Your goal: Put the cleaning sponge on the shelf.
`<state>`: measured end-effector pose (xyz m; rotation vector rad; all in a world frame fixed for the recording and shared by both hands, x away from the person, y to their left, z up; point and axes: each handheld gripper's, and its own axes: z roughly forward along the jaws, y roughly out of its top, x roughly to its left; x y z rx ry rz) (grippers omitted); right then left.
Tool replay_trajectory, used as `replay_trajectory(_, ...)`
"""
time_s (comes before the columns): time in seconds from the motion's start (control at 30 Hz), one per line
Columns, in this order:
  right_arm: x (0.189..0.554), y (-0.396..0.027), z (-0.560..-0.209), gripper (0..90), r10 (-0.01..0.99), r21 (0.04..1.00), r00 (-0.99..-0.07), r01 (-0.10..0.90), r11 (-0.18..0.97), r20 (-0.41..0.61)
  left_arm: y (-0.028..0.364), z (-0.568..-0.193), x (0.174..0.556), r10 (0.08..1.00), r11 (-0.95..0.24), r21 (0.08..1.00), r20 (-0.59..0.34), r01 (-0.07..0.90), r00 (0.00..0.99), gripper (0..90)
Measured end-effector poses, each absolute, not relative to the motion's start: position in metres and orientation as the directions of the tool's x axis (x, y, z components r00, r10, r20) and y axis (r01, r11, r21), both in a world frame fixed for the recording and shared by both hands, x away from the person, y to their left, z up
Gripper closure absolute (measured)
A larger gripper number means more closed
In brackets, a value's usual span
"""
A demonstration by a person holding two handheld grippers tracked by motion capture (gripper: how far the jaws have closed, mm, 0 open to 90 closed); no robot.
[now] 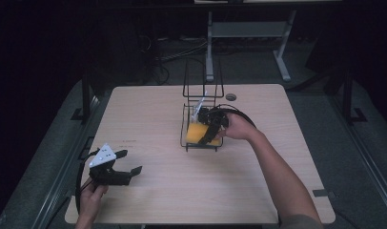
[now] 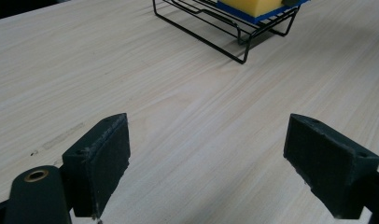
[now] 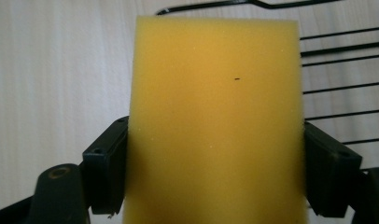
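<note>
A yellow sponge (image 1: 196,133) with a blue underside (image 2: 255,6) lies in the low tray of a black wire rack (image 1: 185,143) at the middle of the table. My right gripper (image 1: 208,135) reaches into the rack from the right. In the right gripper view its two jaws press on either side of the sponge (image 3: 215,107), so my right gripper (image 3: 215,158) is shut on it. My left gripper (image 1: 129,161) hovers over the table's near left part, well away from the rack (image 2: 201,32). Nothing sits between the wide-open jaws of my left gripper (image 2: 208,158).
The rack has a tall upright wire frame (image 1: 203,76) at its far side. A round cable hole (image 1: 230,97) lies near the table's far edge. The light wooden table (image 1: 182,191) ends in dark floor, with another table's legs (image 1: 209,47) behind.
</note>
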<state>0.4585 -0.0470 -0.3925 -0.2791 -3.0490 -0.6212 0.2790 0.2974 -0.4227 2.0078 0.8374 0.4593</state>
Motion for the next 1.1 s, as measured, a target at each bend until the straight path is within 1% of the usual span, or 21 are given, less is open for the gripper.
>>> replay_trajectory(0.1,0.461,-0.045,-0.391,22.0,0.164,0.368,-0.986,0.168,0.915,0.041,0.297,-0.423,0.279,0.711,-0.380,0.843,0.002,0.382,0.703,14.1)
replay_trajectory(0.2,0.465,-0.043,-0.389,22.0,0.164,0.390,-0.985,0.173,0.904,0.057,0.297,-0.423,0.279,0.712,-0.380,0.843,0.003,0.381,0.703,14.1)
replay_trajectory(0.33,0.471,-0.044,-0.397,22.0,0.177,0.375,-0.982,0.190,0.907,0.069,0.297,-0.423,0.279,0.712,-0.376,0.845,0.001,0.380,0.702,14.1)
replay_trajectory(0.5,0.476,-0.046,-0.399,22.0,0.182,0.393,-0.980,0.198,0.898,0.077,0.297,-0.423,0.280,0.711,-0.376,0.844,-0.001,0.381,0.703,14.1)
replay_trajectory(0.53,0.477,-0.045,-0.396,22.0,0.174,0.365,-0.983,0.182,0.913,0.057,0.296,-0.423,0.280,0.709,-0.380,0.844,0.002,0.380,0.705,14.1)
replay_trajectory(0.6,0.478,-0.044,-0.394,22.0,0.175,0.362,-0.984,0.179,0.915,0.046,0.296,-0.424,0.280,0.708,-0.390,0.839,0.009,0.380,0.706,14.1)
replay_trajectory(0.67,0.481,-0.043,-0.389,22.0,0.179,0.402,-0.982,0.190,0.896,0.065,0.296,-0.424,0.280,0.710,-0.384,0.840,0.002,0.384,0.704,14.1)
replay_trajectory(0.8,0.483,-0.041,-0.398,21.9,0.177,0.372,-0.982,0.188,0.909,0.064,0.297,-0.424,0.280,0.710,-0.387,0.839,0.006,0.382,0.704,14.1)
replay_trajectory(0.87,0.484,-0.040,-0.401,21.8,0.183,0.378,-0.980,0.197,0.905,0.074,0.297,-0.424,0.279,0.710,-0.385,0.840,0.005,0.382,0.704,14.1)
replay_trajectory(0.97,0.483,-0.034,-0.403,21.8,0.165,0.384,-0.984,0.176,0.906,0.062,0.297,-0.424,0.279,0.710,-0.385,0.840,0.005,0.382,0.704,14.1)
replay_trajectory(1.0,0.484,-0.034,-0.402,21.9,0.164,0.400,-0.985,0.173,0.900,0.057,0.297,-0.424,0.278,0.711,-0.385,0.840,0.005,0.383,0.704,14.1)
replay_trajectory(1.1,0.486,-0.037,-0.403,21.7,0.173,0.396,-0.983,0.182,0.900,0.059,0.298,-0.424,0.278,0.711,-0.384,0.840,0.005,0.383,0.703,14.1)
